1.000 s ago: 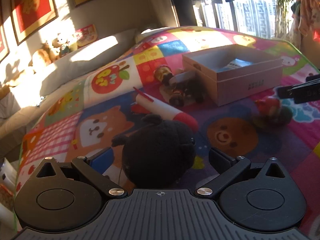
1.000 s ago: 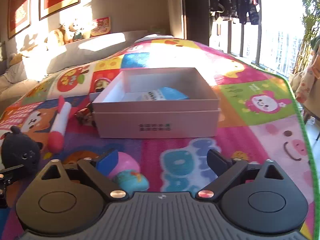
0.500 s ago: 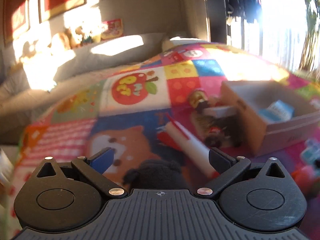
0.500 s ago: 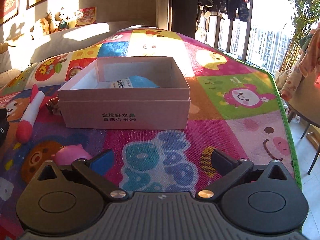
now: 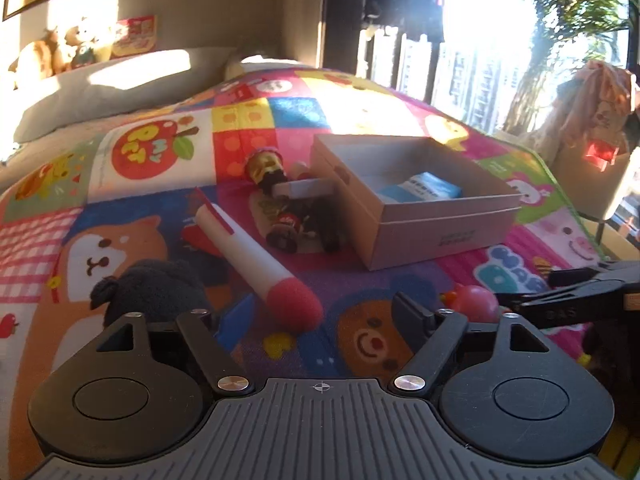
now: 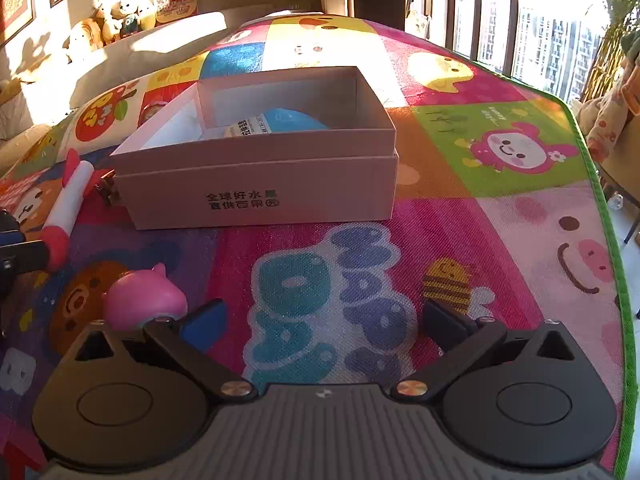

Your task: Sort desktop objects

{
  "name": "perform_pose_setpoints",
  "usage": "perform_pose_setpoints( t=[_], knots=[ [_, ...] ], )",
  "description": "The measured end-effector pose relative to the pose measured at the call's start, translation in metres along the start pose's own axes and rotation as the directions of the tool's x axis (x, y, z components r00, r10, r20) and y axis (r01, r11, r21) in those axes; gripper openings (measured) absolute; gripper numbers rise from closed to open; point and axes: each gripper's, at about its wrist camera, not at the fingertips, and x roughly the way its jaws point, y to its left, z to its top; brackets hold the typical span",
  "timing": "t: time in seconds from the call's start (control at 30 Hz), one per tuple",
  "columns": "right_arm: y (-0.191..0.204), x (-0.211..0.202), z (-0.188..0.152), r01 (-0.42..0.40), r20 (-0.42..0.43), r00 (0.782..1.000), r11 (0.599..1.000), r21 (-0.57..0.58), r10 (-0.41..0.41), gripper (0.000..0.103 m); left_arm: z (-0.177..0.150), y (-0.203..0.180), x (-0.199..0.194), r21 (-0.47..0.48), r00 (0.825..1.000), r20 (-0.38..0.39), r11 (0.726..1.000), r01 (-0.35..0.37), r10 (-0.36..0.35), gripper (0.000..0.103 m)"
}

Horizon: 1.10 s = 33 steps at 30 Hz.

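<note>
My left gripper [image 5: 324, 316] is closing, its pads touching nothing; the red foam tip of a white rocket toy [image 5: 256, 252] lies on the mat just ahead, between the fingers. A black plush [image 5: 152, 292] sits outside its left finger. The open cardboard box [image 5: 416, 216] holds a blue packet [image 5: 424, 190]. My right gripper [image 6: 324, 320] stands open over bare mat, with a pink pig toy [image 6: 144, 300] just outside its left finger. From this side the box [image 6: 260, 184] is straight ahead. In the left wrist view the right gripper [image 5: 580, 292] reaches in beside the pig [image 5: 476, 300].
A gold-headed figurine [image 5: 268, 166] and small dark toys [image 5: 296, 224] lie against the box's left side. The colourful play mat [image 6: 500, 220] ends in a green edge at the right. Grey cushions [image 5: 120, 88] and plush toys line the far wall.
The left gripper has swung right: the black plush, earlier between its jaws, now lies outside the left finger, and the jaws stand narrower. The right gripper has shifted, leaving the pig further left.
</note>
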Motion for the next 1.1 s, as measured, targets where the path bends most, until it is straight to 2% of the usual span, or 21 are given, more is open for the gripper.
perform_pose_setpoints(
  t=[0.03,0.1,0.17,0.23,0.3,0.4,0.57,0.63,0.77,1.0,1.07,1.1],
  knots=[
    [0.001,0.001,0.0,0.002,-0.004,1.0,1.0,-0.007,-0.002,0.103,0.0,0.0,-0.013,0.014,1.0,0.029,1.0,-0.005,0.004,0.095],
    [0.001,0.001,0.001,0.001,-0.01,1.0,1.0,-0.013,-0.001,0.103,-0.001,0.001,-0.033,0.034,0.996,0.08,0.998,-0.046,0.043,0.096],
    [0.0,0.001,0.002,-0.009,-0.012,1.0,1.0,-0.019,0.009,0.103,-0.002,0.006,-0.044,0.024,0.99,0.099,0.994,-0.107,0.104,0.097],
    [-0.002,-0.004,0.002,-0.076,0.001,0.997,0.997,-0.016,0.076,0.103,-0.005,0.016,-0.047,-0.016,0.985,0.084,0.989,-0.147,0.148,0.098],
    [0.002,-0.019,0.0,-0.138,0.065,0.988,0.99,-0.021,0.139,0.103,-0.008,0.026,-0.045,-0.059,0.984,0.052,0.984,-0.167,0.17,0.098],
    [0.028,-0.041,-0.002,-0.161,0.135,0.974,0.974,-0.161,0.183,0.102,-0.012,0.039,-0.036,-0.108,0.977,-0.004,0.971,-0.213,0.214,0.098],
    [0.068,-0.059,-0.009,-0.155,0.181,0.957,0.926,-0.345,0.228,0.081,-0.017,0.042,-0.031,-0.142,0.979,-0.026,0.969,-0.203,0.201,0.098],
    [0.077,-0.062,-0.009,-0.191,0.152,0.952,0.905,-0.379,0.265,0.079,-0.02,0.039,-0.03,-0.135,0.981,-0.028,0.971,-0.195,0.193,0.099],
    [0.092,-0.062,-0.012,-0.314,0.041,0.935,0.874,-0.371,0.353,0.074,-0.022,0.038,-0.031,-0.137,0.981,-0.03,0.971,-0.194,0.192,0.099],
    [0.111,-0.054,-0.02,-0.4,-0.051,0.909,0.832,-0.383,0.414,0.068,-0.026,0.042,-0.03,-0.149,0.979,-0.046,0.967,-0.204,0.2,0.1],
    [0.116,-0.049,-0.022,-0.418,-0.081,0.904,0.83,-0.37,0.419,0.059,-0.025,0.043,-0.028,-0.143,0.977,-0.046,0.967,-0.211,0.206,0.1],
    [0.117,-0.047,-0.023,-0.413,-0.087,0.907,0.831,-0.372,0.411,0.048,-0.024,0.043,-0.027,-0.138,0.976,-0.045,0.966,-0.217,0.213,0.1]
  ],
)
